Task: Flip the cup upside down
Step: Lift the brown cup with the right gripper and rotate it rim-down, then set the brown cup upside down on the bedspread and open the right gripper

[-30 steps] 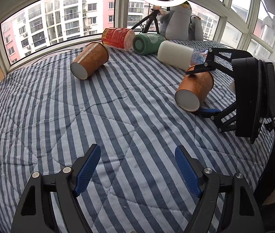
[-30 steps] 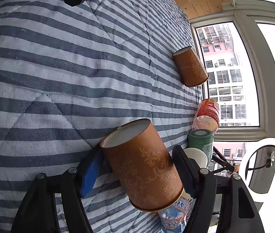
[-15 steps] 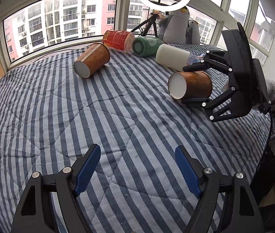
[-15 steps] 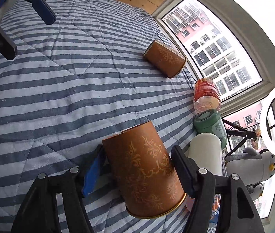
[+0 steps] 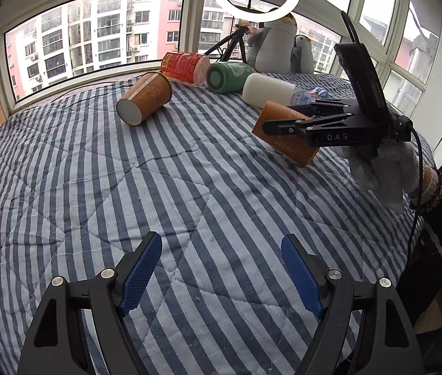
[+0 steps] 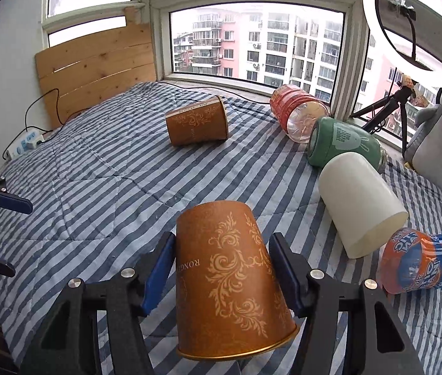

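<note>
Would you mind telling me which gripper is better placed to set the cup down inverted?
Right. The right gripper already clamps the cup, mouth tilted downward; the left gripper is open, holding nothing, well short of it.

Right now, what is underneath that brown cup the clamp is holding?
Only the striped quilt shows beneath the brown cup, which the right gripper holds tilted, its mouth facing down. Whether the rim touches the quilt is unclear, and the cup's inside is hidden.

A home bedroom: striped quilt, wooden headboard, plush penguin.
</note>
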The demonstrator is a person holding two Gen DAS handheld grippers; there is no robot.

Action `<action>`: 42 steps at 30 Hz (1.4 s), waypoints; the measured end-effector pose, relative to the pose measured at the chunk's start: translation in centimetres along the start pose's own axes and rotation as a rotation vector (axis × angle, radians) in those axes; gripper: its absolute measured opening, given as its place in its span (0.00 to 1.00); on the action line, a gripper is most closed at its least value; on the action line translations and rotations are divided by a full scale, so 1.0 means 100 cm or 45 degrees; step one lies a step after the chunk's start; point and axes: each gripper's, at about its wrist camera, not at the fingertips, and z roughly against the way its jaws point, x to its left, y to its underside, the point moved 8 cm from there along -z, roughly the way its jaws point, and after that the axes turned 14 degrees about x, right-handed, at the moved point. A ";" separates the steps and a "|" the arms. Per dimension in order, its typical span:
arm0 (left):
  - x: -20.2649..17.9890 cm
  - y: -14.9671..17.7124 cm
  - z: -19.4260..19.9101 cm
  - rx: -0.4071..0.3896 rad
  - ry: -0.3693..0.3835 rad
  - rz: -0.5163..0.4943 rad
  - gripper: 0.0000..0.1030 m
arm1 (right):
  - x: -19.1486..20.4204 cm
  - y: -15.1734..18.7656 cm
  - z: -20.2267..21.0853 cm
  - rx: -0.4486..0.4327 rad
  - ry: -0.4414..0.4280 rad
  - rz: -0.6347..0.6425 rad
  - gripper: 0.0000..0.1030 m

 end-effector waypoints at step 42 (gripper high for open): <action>-0.004 0.019 0.025 -0.085 0.022 -0.051 0.79 | 0.001 -0.057 -0.009 -0.198 0.030 -0.331 0.51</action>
